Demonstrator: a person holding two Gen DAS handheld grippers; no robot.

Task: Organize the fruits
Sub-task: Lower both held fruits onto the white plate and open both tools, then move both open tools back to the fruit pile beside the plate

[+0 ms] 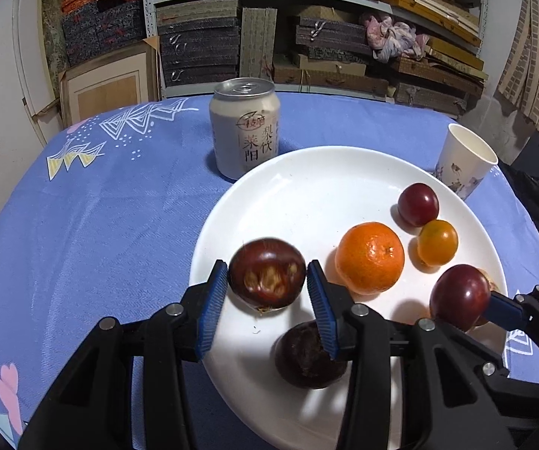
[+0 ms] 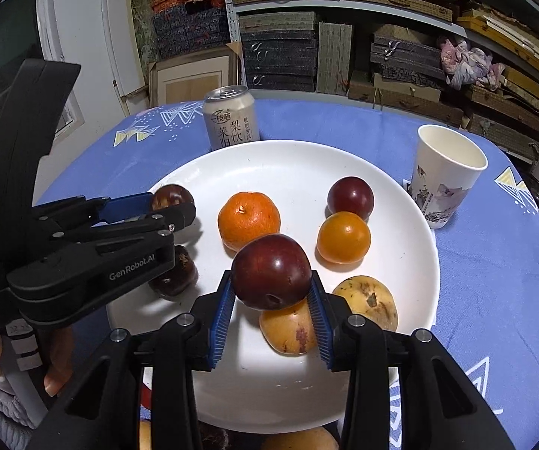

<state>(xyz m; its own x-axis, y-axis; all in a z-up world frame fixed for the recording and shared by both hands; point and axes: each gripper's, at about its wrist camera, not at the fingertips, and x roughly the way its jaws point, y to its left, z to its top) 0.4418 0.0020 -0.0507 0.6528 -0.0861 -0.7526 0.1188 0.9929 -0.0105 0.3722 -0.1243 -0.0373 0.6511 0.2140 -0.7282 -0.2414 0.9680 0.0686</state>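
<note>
Dark maroon water chestnut [image 1: 267, 273], held off the white plate [image 1: 299, 176] between the blue pads of the left gripper [image 1: 267, 281], jaws closed to its width at the sides; skin looks hard and smooth, one face scarred pale; judged light, firm, apt to slip unless pinched across its widest part; a second, darker chestnut [image 1: 303, 360] lies on the plate just beneath the left gripper.

Red plum [image 2: 271, 272], lifted above the plate in the right gripper [image 2: 272, 292], jaws closed on its flanks; glossy, taut skin; judged slippery and easily bruised, so a gentle grip at the equator suits it; a second plum [image 2: 350, 197] rests on the far right of the plate, touching a small orange-yellow fruit [image 2: 343, 237].

Count on or over the plate: chestnuts, two; plums, two; mandarin [image 2: 249, 220], one, near the centre, soft-peeled and forgiving to grasp; orange-yellow fruit, one; yellow blemished fruits [image 2: 367, 302], two, at the near edge, beneath and just beside the held plum, probably soft.

Further pieces show dimly below the plate's near rim; number cannot be told.

Also on the blue tablecloth [image 1: 100, 206]: drink can [image 1: 245, 127], one, behind the plate; paper cup [image 2: 446, 174], one, at the right.
</note>
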